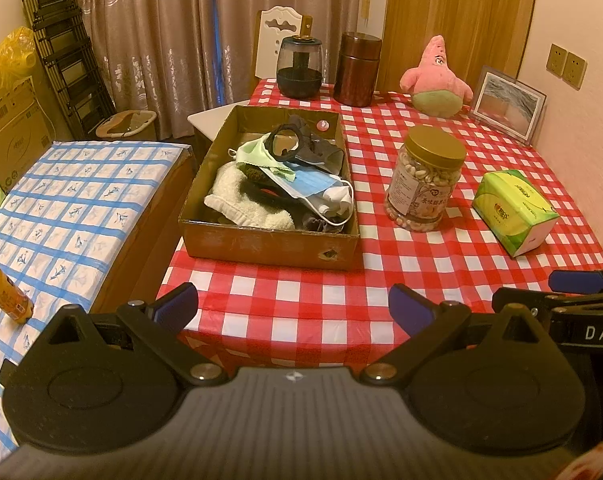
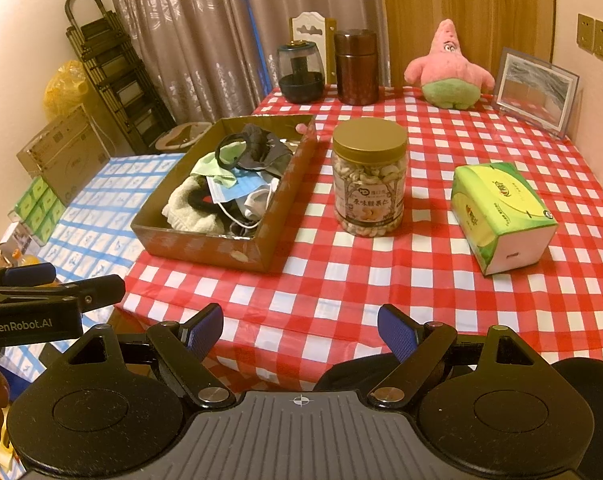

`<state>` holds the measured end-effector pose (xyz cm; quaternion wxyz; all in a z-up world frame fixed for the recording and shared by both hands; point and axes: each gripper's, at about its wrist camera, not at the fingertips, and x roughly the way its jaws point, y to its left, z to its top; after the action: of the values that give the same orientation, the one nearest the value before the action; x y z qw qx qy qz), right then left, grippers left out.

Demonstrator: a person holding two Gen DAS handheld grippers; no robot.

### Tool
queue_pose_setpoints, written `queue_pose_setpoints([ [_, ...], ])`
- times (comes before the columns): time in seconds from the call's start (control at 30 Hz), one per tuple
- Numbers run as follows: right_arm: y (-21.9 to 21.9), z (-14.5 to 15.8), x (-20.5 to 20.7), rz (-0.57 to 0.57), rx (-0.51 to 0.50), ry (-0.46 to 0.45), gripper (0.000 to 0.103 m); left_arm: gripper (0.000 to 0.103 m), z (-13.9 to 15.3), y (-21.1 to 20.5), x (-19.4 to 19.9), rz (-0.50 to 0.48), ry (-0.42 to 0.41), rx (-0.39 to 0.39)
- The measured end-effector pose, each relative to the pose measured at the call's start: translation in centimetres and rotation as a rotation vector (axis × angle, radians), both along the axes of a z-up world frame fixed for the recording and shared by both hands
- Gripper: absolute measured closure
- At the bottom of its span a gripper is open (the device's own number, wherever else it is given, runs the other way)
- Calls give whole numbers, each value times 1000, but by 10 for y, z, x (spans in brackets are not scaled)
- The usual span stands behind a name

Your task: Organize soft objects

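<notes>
The cardboard box (image 1: 269,236) sits on the red-checked bench (image 1: 381,280) at about 11 o'clock from the left gripper (image 1: 293,304). Its long axis runs away from the camera, from 6 toward 12 o'clock, leaning slightly to the right in the right wrist view. Inside lies a loose heap of soft things: a white towel (image 1: 237,196) at the near left corner, a blue face mask (image 1: 317,186) across the middle with its long side running from 10 to 4 o'clock, a pale green cloth (image 1: 253,152) above it, and dark fabric (image 1: 313,148) toward the far end.

The left gripper's fingers are spread wide with nothing between them, hanging over the near edge of the bench. The right gripper (image 2: 300,334) is the same: fingers spread, empty, low over the near edge.

A nut jar (image 2: 368,176) stands upright just right of the box, at 12 o'clock from the right gripper. A green tissue pack (image 2: 501,216) lies at 2 o'clock, and a pink plush toy (image 2: 449,68) sits at the far edge.
</notes>
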<state>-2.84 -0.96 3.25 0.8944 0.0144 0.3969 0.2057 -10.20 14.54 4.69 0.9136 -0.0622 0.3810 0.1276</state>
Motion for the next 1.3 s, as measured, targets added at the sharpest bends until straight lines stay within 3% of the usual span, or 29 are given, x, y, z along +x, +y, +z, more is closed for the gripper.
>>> queue_pose_setpoints([
  [1.3,-4,-3,1,-5,-4,3,19,2,-1,-3,2,-1,0,-5],
])
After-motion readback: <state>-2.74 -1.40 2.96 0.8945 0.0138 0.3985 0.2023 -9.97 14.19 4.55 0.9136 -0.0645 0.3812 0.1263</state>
